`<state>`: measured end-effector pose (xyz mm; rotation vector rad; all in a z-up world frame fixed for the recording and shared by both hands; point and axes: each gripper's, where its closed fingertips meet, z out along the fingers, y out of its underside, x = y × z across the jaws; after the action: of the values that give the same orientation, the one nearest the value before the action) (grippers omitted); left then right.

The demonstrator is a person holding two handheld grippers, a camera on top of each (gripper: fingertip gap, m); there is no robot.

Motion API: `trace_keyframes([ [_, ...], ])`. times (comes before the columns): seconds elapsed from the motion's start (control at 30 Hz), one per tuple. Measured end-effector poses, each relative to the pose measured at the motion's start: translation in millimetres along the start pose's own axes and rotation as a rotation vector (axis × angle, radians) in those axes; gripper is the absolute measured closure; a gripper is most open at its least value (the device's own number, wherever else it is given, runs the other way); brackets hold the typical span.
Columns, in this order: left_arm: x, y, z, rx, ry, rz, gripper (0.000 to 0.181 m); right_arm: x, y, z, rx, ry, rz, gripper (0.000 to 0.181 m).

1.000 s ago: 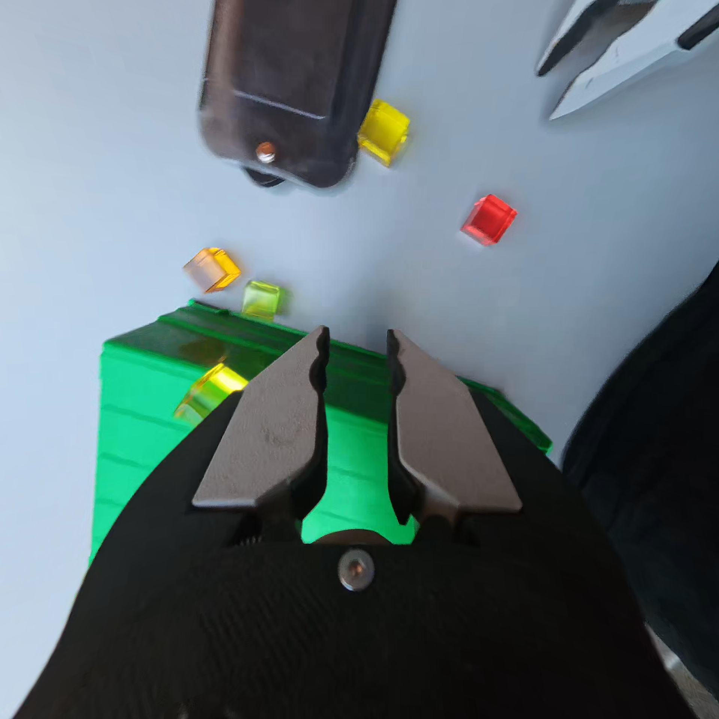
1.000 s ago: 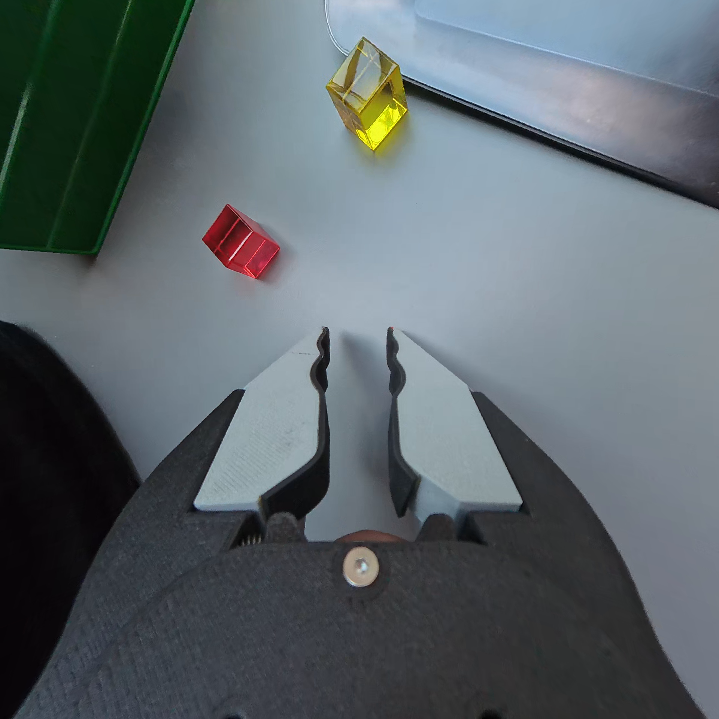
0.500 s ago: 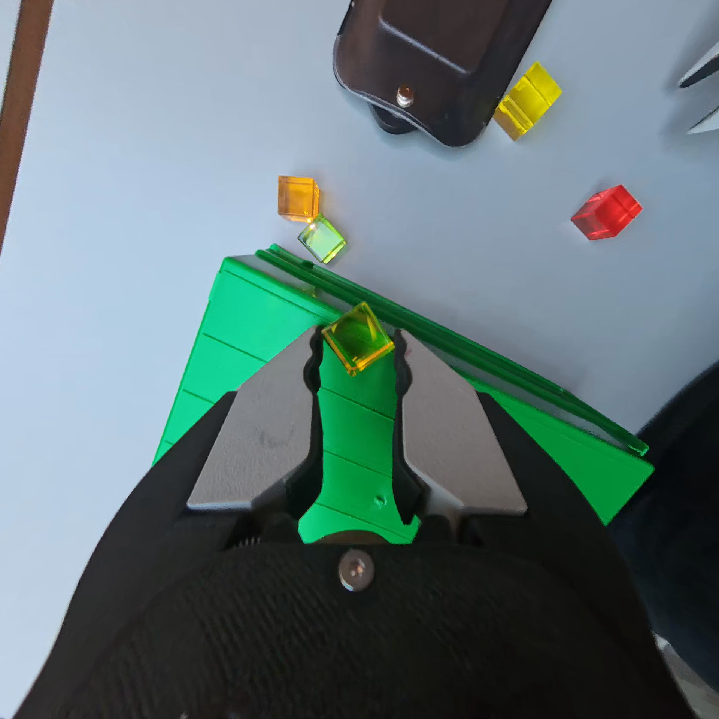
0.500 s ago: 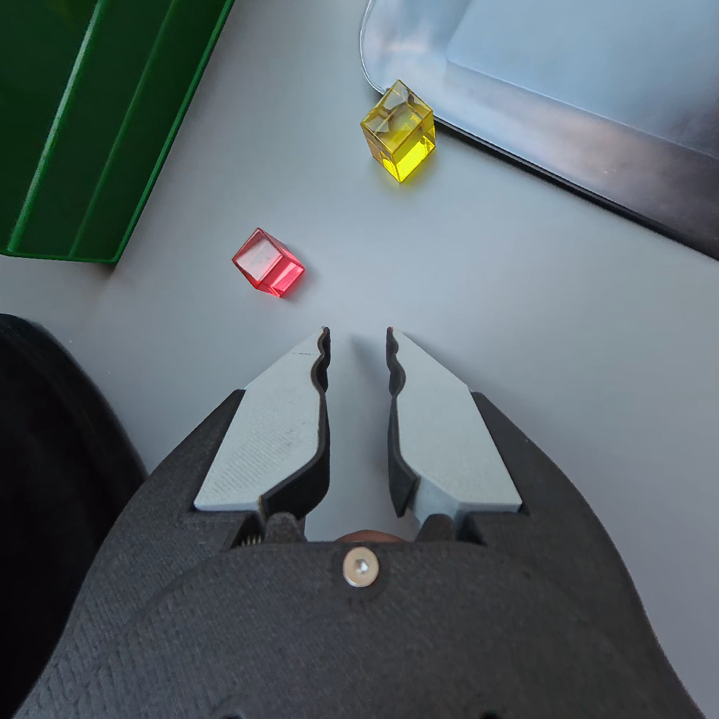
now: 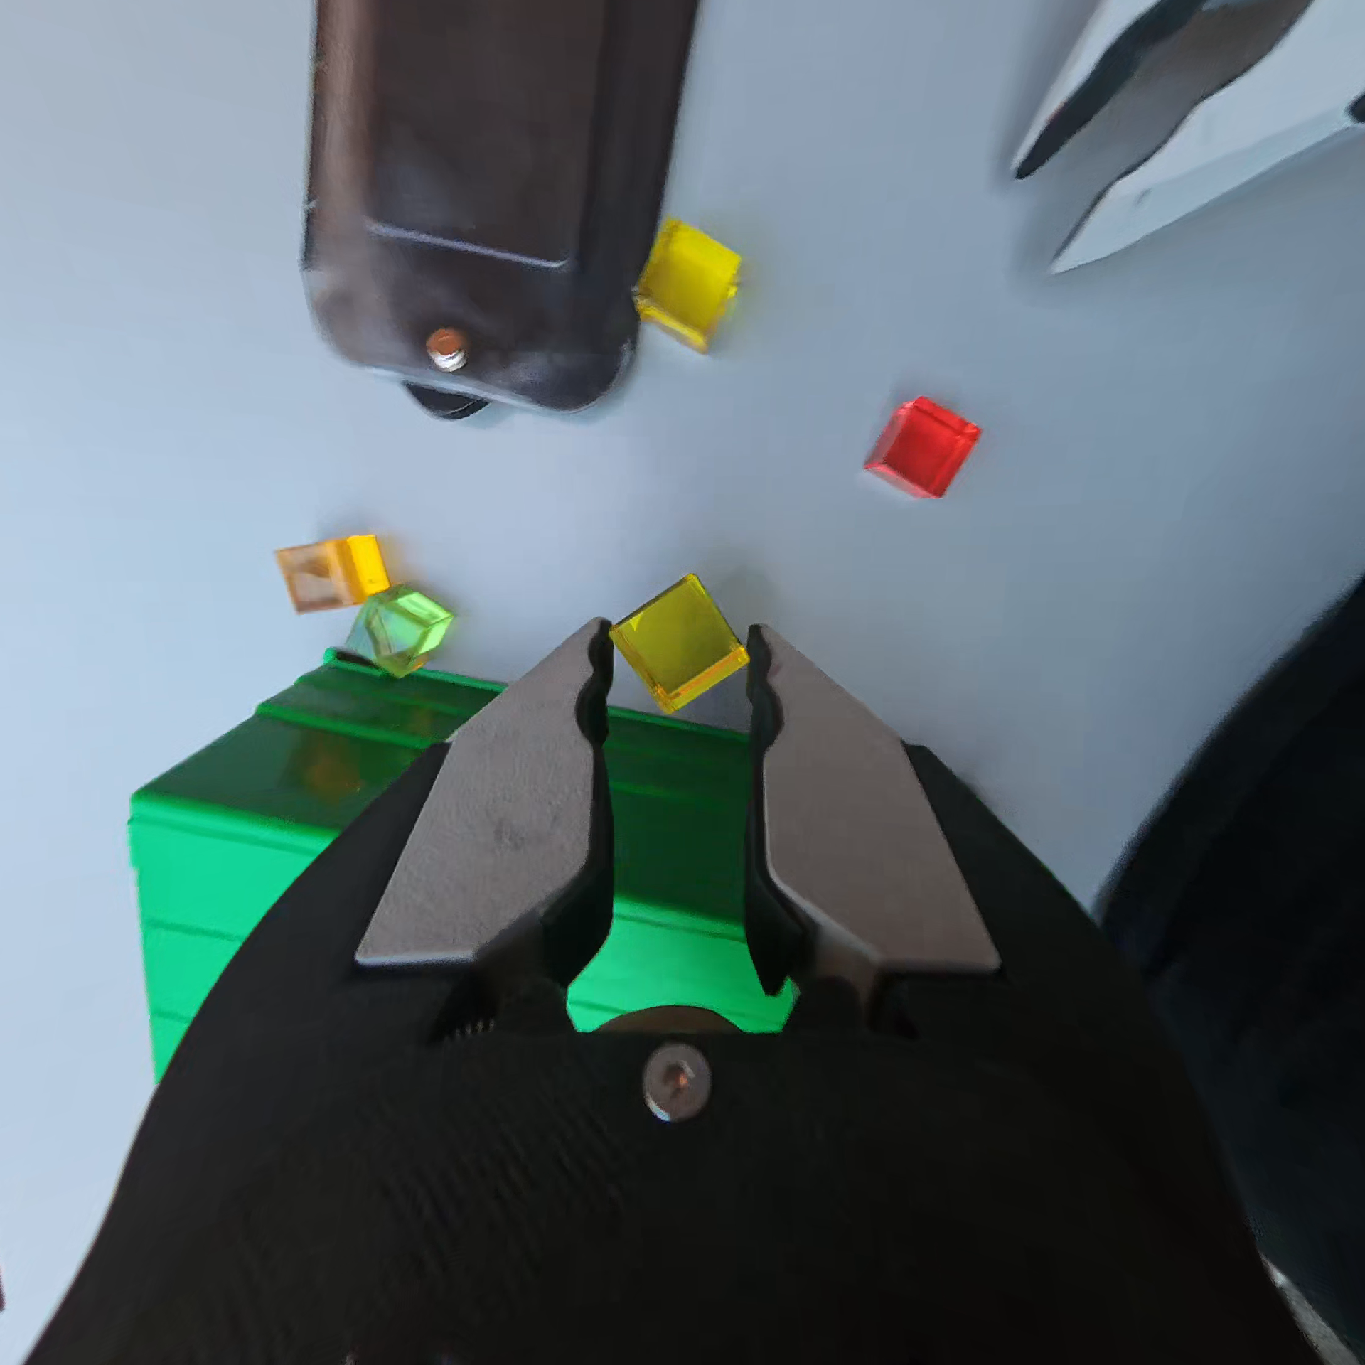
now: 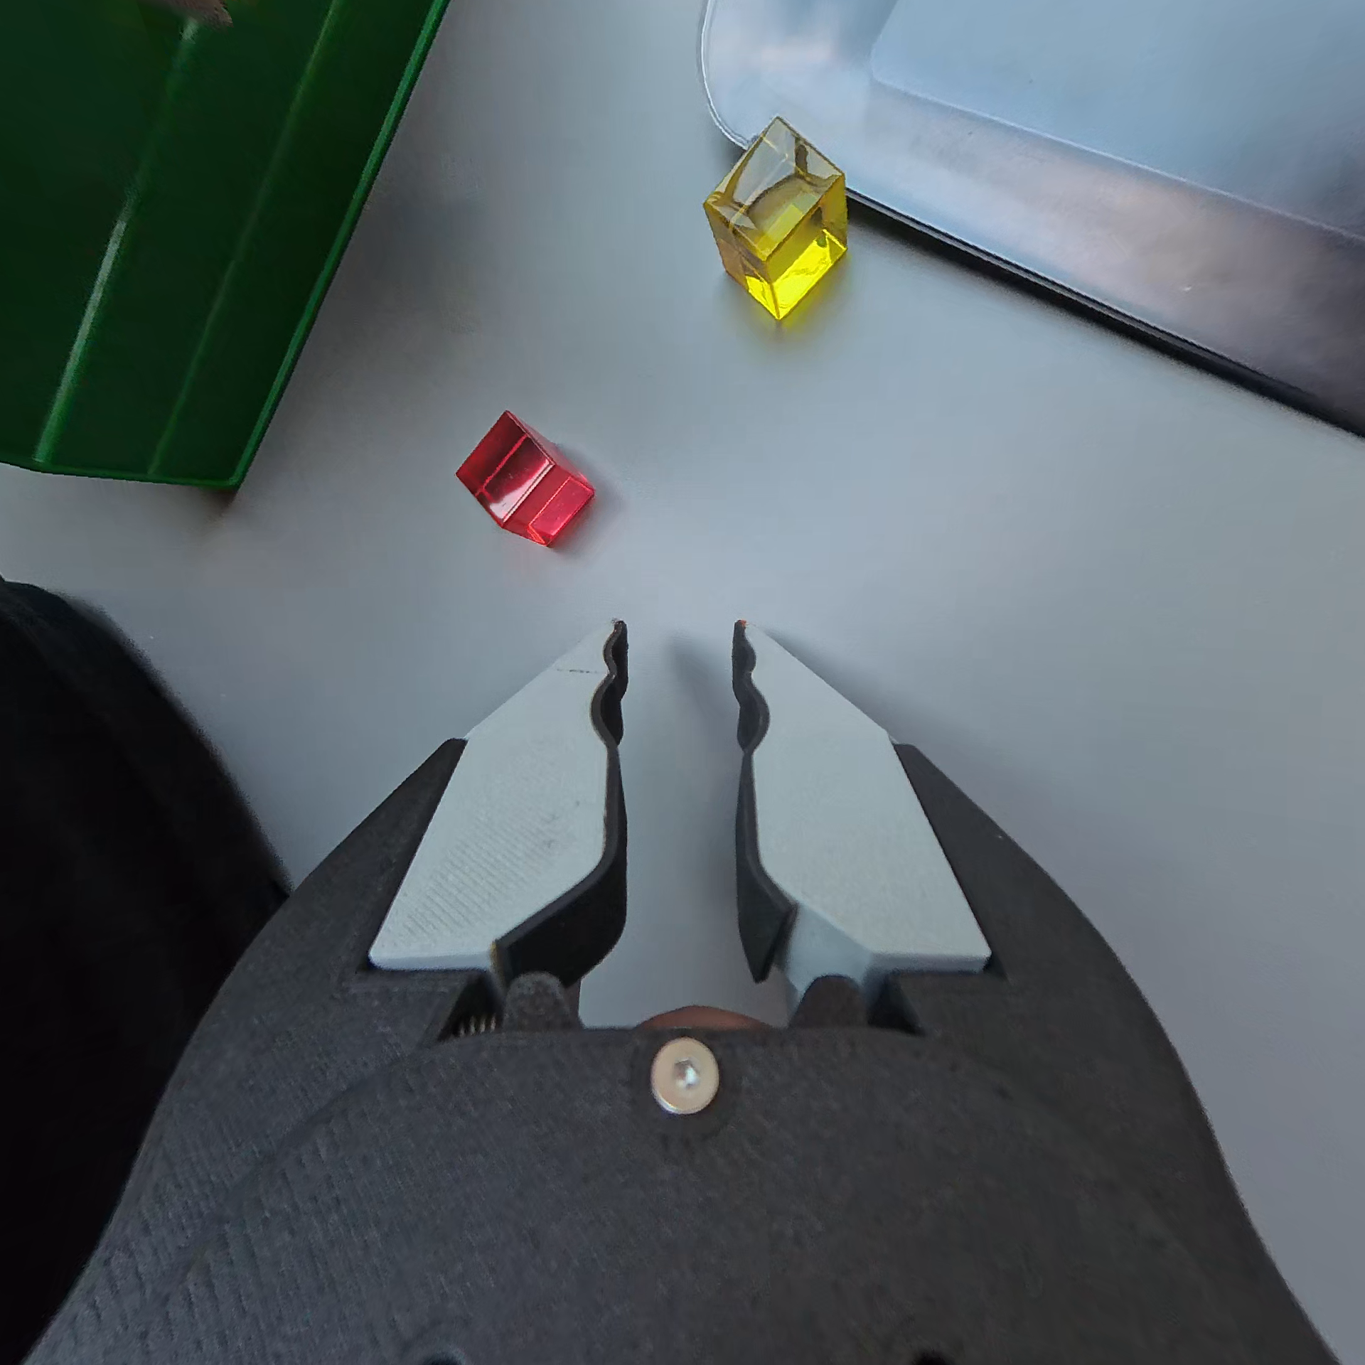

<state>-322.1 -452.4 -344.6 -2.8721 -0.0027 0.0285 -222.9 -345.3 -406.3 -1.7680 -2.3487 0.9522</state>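
My left gripper (image 5: 679, 650) is shut on a clear yellow cube (image 5: 676, 642), pinched cornerwise between the fingertips above the far rim of the green bin (image 5: 221, 849). On the grey table beyond lie an orange cube (image 5: 332, 572), a light green cube (image 5: 402, 639) against the bin's rim, a red cube (image 5: 923, 447) and a second yellow cube (image 5: 690, 284). My right gripper (image 6: 679, 642) is open and empty, low over the table. The red cube (image 6: 526, 480) lies just ahead to its left and the second yellow cube (image 6: 779, 218) farther ahead.
A dark glossy tray (image 5: 480, 185) lies at the far side, with the second yellow cube against its edge; it also shows in the right wrist view (image 6: 1108, 148). The green bin (image 6: 185, 221) stands at the right gripper's far left. A dark sleeve (image 6: 89, 812) fills the left edge. Spacing between my two grippers at the tips: around 15 cm.
My left gripper took hold of the yellow cube that lay in the green bin and raised it over the bin's far rim. My right gripper shifted slightly and stayed open.
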Motion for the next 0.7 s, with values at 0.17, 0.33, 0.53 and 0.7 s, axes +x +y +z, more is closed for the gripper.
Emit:
trace_keyframes([
  [0.17,18.2,-1.4,21.8,-0.077,-0.005,0.06,0.147,-2.7,-0.5,0.9,-0.023,0.002,-0.027,0.156],
  [0.33,9.2,6.7,42.1,-0.137,-0.052,0.064,0.147,-3.2,-4.1,0.3,-0.024,0.0,-0.028,0.156],
  [0.53,3.7,21.8,45.4,-0.131,-0.059,-0.004,0.138,-4.9,-5.1,-1.7,-0.027,0.006,-0.04,0.156],
  [0.7,10.0,17.9,21.2,-0.029,-0.045,-0.053,0.138,-6.9,-2.9,-1.5,-0.036,0.006,-0.04,0.157],
])
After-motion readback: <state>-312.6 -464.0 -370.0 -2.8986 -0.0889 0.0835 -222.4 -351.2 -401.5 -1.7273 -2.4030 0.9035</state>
